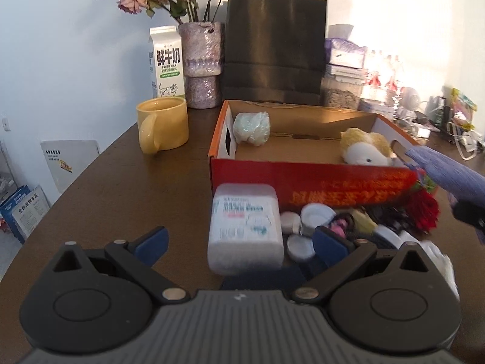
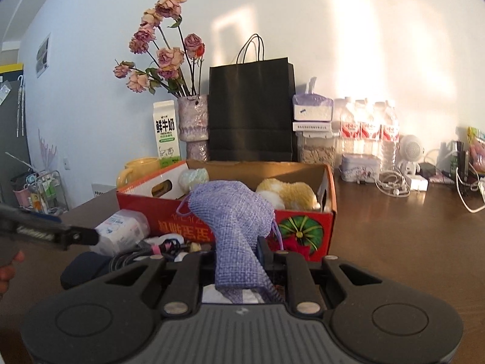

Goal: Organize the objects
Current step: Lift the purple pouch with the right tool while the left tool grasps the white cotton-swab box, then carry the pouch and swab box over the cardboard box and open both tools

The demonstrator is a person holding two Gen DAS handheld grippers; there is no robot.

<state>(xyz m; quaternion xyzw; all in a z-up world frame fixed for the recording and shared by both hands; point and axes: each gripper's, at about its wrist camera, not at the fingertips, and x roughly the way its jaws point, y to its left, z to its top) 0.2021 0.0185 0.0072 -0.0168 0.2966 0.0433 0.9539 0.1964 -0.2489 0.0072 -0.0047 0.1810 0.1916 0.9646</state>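
The right gripper (image 2: pixel 239 261) squeezes the purple mesh pouch (image 2: pixel 233 212) to drop it in the red box (image 2: pixel 303 227), while the left gripper (image 1: pixel 239 242) waits with fingers wide apart.

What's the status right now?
Right hand-held gripper shut on purple pouch. Left hand-held gripper open, over white bottle. Red box ahead, unobstructed.

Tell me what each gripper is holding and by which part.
The right gripper is shut on the purple mesh pouch, pinching its lower end. The left gripper is open and holds nothing; the white bottle lies between its fingers.
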